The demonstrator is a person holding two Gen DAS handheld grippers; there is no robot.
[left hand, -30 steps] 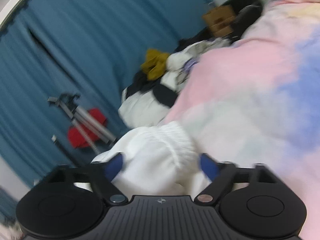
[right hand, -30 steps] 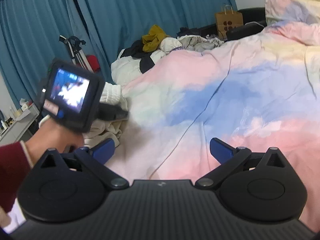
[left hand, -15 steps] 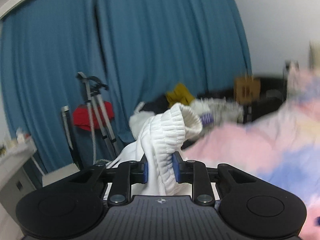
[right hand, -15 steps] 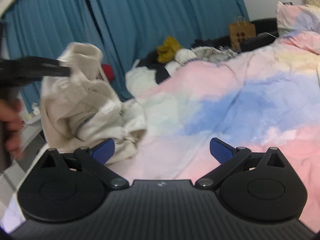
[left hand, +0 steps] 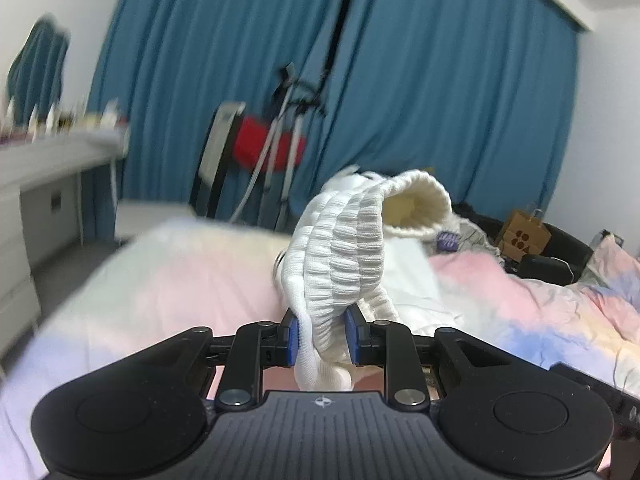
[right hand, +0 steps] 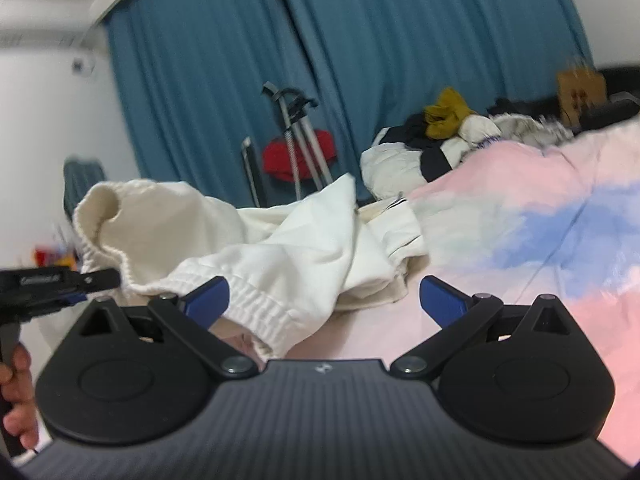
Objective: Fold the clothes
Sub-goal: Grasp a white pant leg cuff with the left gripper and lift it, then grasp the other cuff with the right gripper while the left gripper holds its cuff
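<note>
The left gripper clenched the ribbed elastic cuff of a cream sweatshirt, lifting it off the pastel duvet. The right gripper hovered released just above the crumpled fleece.

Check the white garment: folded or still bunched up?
Bunched, not folded. The white garment lies crumpled on the bedspread, with one ribbed cuff lifted in the shut left gripper. The right gripper is open.

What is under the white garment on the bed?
The white garment lies bunched on the pastel duvet; its ribbed cuff is raised in the left claw. Anything beneath the bunched folds is covered.
</note>
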